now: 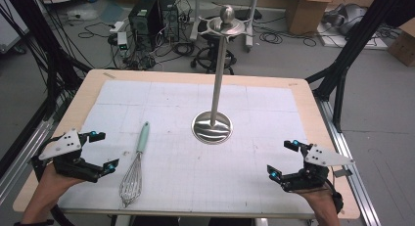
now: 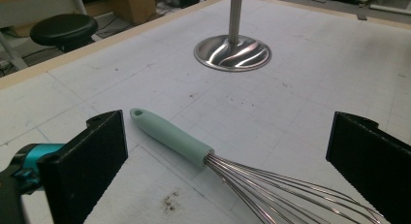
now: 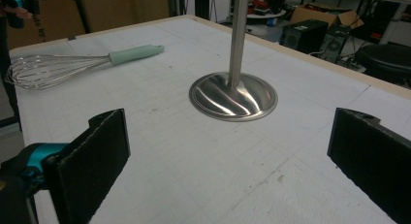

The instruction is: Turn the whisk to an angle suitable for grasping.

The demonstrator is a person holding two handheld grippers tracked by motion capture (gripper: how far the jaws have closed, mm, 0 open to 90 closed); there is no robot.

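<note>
Whisk, high view: whisk (image 1: 135, 163) lies flat on the white mat (image 1: 244, 162), mint handle pointing away toward the far edge, wire head toward the person, left of the steel stand (image 1: 213, 124).
Progress, high view: nothing lifted or hung; the stand's top hooks look bare, so the whole pickup is left, by my reading.
Left gripper, high view: left gripper (image 1: 100, 151) rests low at the near left corner, just beside the wire head, jaws apart, forearm coming in from below.
Right gripper, high view: right gripper (image 1: 284, 159) sits at the near right, well apart from the whisk, jaws apart.
Left gripper view: whisk (image 2: 194, 153) lies on the mat ahead, between the wide jaws, untouched.
Right gripper view: stand base (image 3: 233, 96) ahead; nothing between the spread jaws.
</note>
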